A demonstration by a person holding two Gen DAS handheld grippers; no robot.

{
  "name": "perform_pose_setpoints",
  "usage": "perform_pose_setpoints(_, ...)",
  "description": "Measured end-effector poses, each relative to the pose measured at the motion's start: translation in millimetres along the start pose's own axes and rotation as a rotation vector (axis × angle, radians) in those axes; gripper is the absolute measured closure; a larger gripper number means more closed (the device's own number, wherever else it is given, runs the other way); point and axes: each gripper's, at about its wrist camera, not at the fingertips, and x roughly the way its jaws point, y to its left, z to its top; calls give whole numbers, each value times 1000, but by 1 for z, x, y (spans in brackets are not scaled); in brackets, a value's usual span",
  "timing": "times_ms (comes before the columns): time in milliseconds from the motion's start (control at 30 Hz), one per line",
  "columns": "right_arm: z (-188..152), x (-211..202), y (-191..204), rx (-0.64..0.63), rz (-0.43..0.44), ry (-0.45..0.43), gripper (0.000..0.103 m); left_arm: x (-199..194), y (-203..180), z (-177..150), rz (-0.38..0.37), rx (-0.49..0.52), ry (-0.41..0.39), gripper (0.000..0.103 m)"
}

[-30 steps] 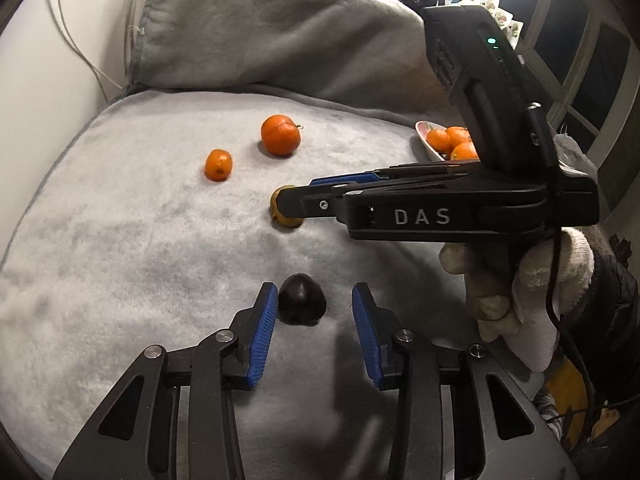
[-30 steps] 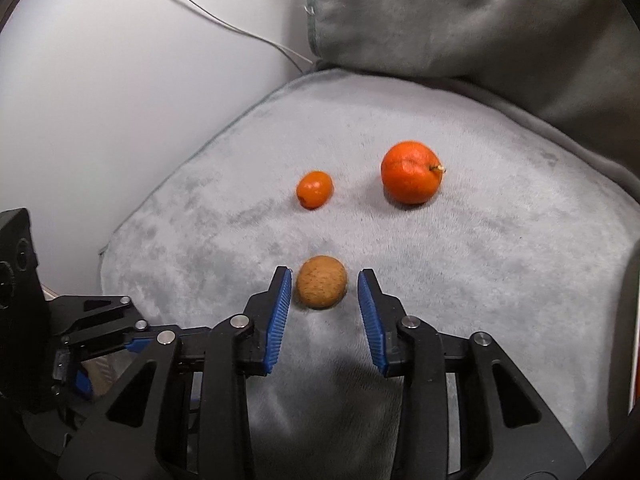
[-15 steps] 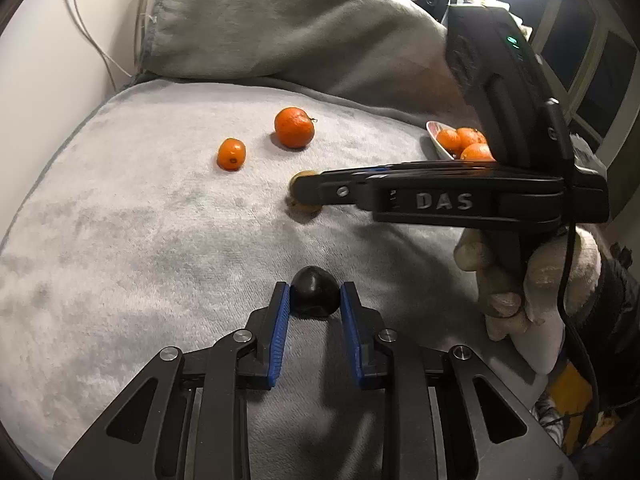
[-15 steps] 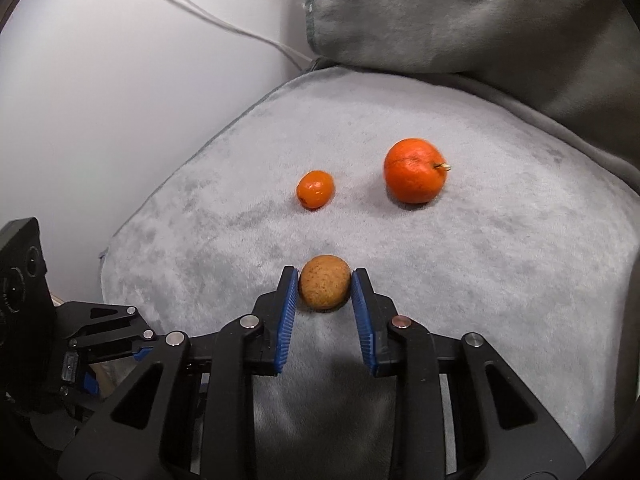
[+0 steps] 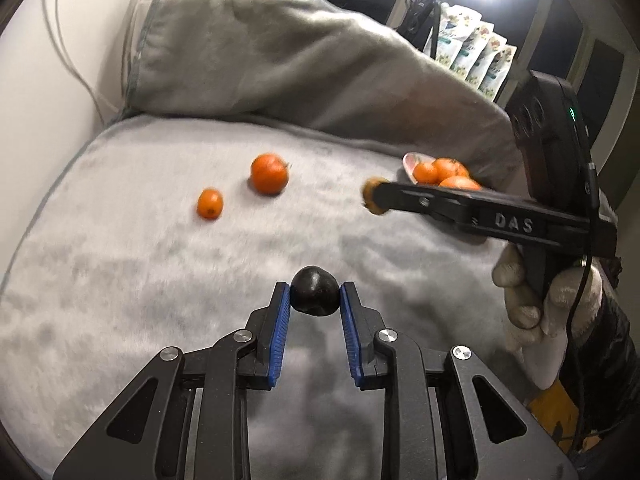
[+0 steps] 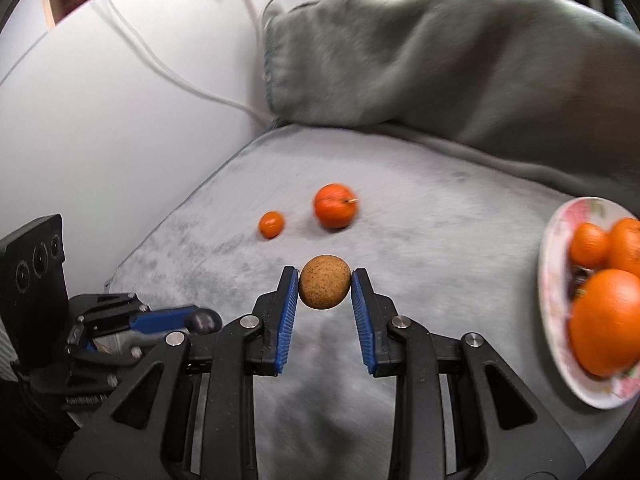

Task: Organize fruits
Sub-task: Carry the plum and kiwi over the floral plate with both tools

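Brown fruit (image 6: 324,287), now clamped in right tool (image 6: 325,292), has lifted off.

Motion blur softens the two loose oranges (image 6: 335,211) and the plate (image 6: 560,360), which the right-wrist frame edge cuts off. In the left-wrist view the right tool (image 5: 378,202) hides most of the brown fruit (image 5: 370,190).

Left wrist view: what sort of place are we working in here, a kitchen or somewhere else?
Probably a bedroom or living room at night, not a kitchen: the fruit lies on a plush grey blanket with a big cushion behind, white cables down the wall, and dark windows beyond.
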Motion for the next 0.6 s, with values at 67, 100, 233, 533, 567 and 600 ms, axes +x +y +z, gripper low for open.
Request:
perform_pose_setpoints(67, -1, -13, -8, 13, -19, -22, 74, 0, -4, 7, -7, 12, -14, 79)
perform_pose_setpoints(100, -2, -19, -12, 20, -28, -32, 74, 0, -6, 9, -9, 17, -19, 79)
perform_pose_setpoints(233, -6, -50, -33, 50, -81, -83, 74, 4, -14, 21, -31, 33, -37, 79)
perform_pose_setpoints(533, -26, -115, -84, 149, -210, -169, 74, 20, -41, 46, -87, 75, -59, 79)
perform_pose_setpoints(567, -28, -121, -91, 160, -221, -174, 74, 22, -44, 49, -92, 79, -60, 79)
perform_pose_setpoints(600, -30, -126, -95, 167, -231, -179, 74, 26, -48, 52, -98, 85, -60, 79)
